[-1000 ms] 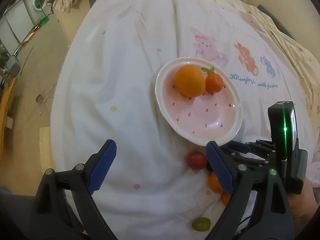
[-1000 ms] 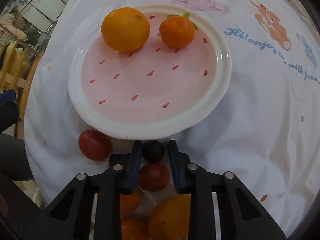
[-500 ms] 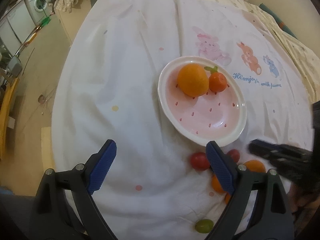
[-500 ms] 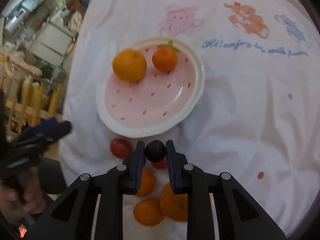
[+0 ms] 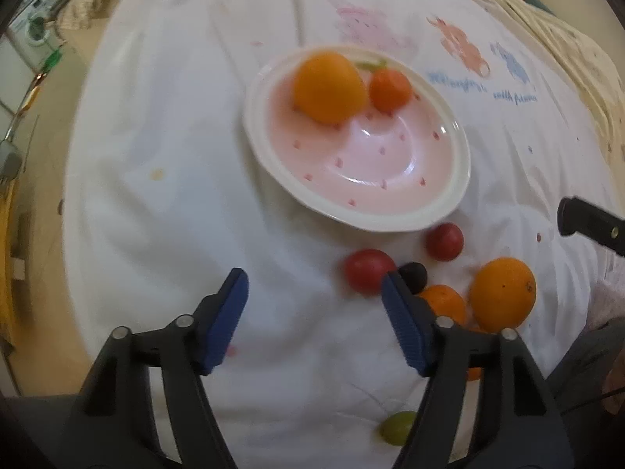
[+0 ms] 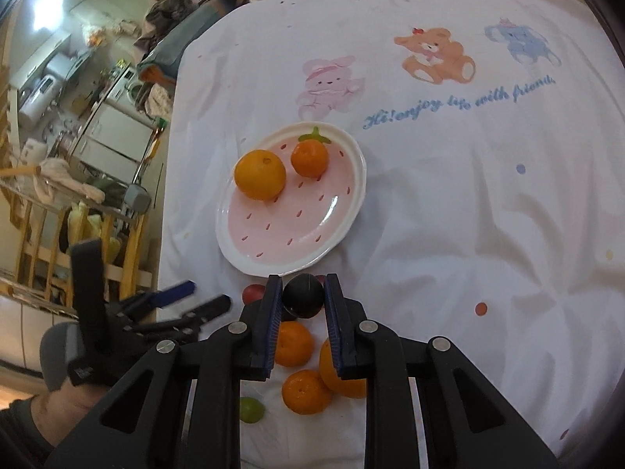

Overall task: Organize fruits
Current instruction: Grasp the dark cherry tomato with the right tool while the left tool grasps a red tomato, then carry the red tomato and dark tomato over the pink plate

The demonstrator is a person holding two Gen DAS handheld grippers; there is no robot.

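A pink strawberry-pattern plate (image 5: 390,211) (image 6: 343,234) lies on the white cloth and holds a large orange (image 5: 328,86) (image 6: 259,174) and a small tangerine (image 5: 390,90) (image 6: 309,159). My right gripper (image 6: 301,297) is shut on a dark grape (image 6: 303,300), held above the loose fruit near the plate's front rim. My left gripper (image 5: 314,297) is open and empty, low over the cloth left of two red tomatoes (image 5: 369,271), a dark fruit (image 5: 414,275), oranges (image 5: 502,299) and a green grape (image 5: 396,426).
The cloth-covered table drops off on the left to a floor with appliances and a wooden rack (image 6: 78,234). Cartoon animals and blue writing (image 6: 461,103) mark the cloth beyond the plate. Loose tangerines (image 6: 306,391) lie under my right gripper.
My right gripper has lifted up and back with the dark grape in it. My left gripper has moved forward and lower, towards the plate and the loose fruit.
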